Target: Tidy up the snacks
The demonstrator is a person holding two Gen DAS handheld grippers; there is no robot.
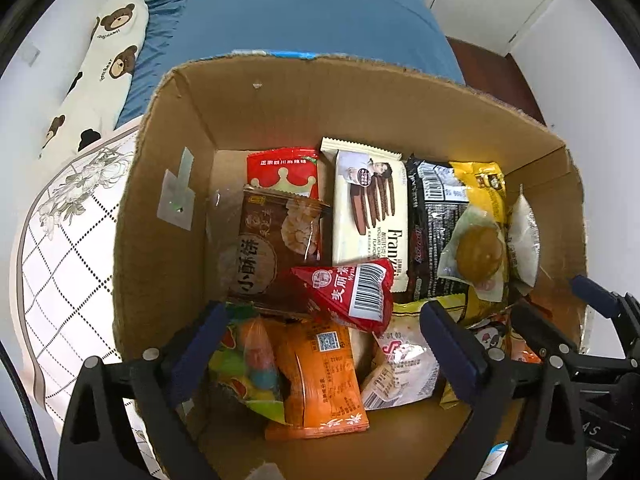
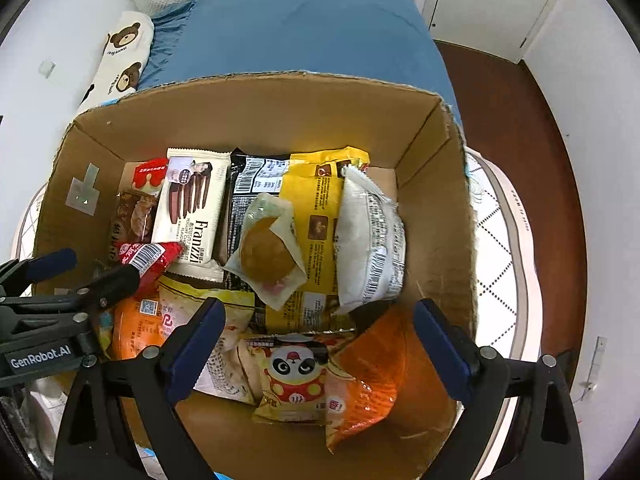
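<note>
Both tongs, left (image 1: 322, 350) and right (image 2: 316, 344), gape wide, empty, above brown cardboard box (image 2: 256, 120); crinkly orange foil packet (image 2: 368, 376) between right tips might slip.

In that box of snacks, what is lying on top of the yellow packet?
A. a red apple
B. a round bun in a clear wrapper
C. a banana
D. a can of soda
B: the round bun in its clear wrapper rests across the yellow packet inside the cardboard box.
</note>
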